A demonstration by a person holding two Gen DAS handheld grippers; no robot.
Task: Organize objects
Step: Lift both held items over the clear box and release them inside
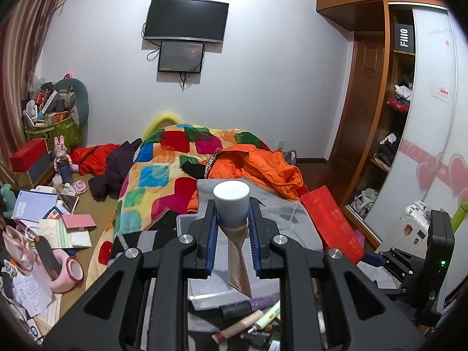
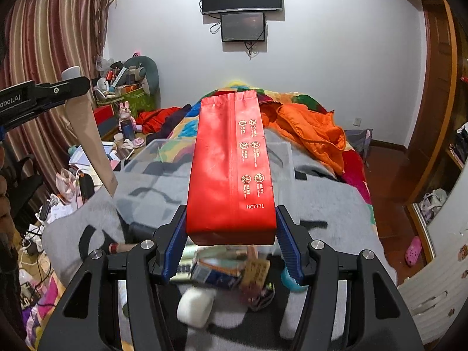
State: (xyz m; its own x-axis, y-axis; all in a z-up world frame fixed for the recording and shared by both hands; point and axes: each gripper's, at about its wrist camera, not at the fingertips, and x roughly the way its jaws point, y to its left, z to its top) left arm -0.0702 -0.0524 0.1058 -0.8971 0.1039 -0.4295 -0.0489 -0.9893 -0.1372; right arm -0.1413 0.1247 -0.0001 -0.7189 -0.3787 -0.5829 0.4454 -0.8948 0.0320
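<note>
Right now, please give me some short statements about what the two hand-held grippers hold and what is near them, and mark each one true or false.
1. The left hand-held gripper is shut on a brown tube with a white cap. True.
2. The right hand-held gripper is open and holds nothing. False: it is shut on a red foil pouch.
3. A clear plastic bin sits on the grey blanket ahead of the grippers. True.
4. The red foil pouch lies inside the clear plastic bin. False: it is held above the blanket, in the gripper.
5. Two dark screens hang on the wall. True.
</note>
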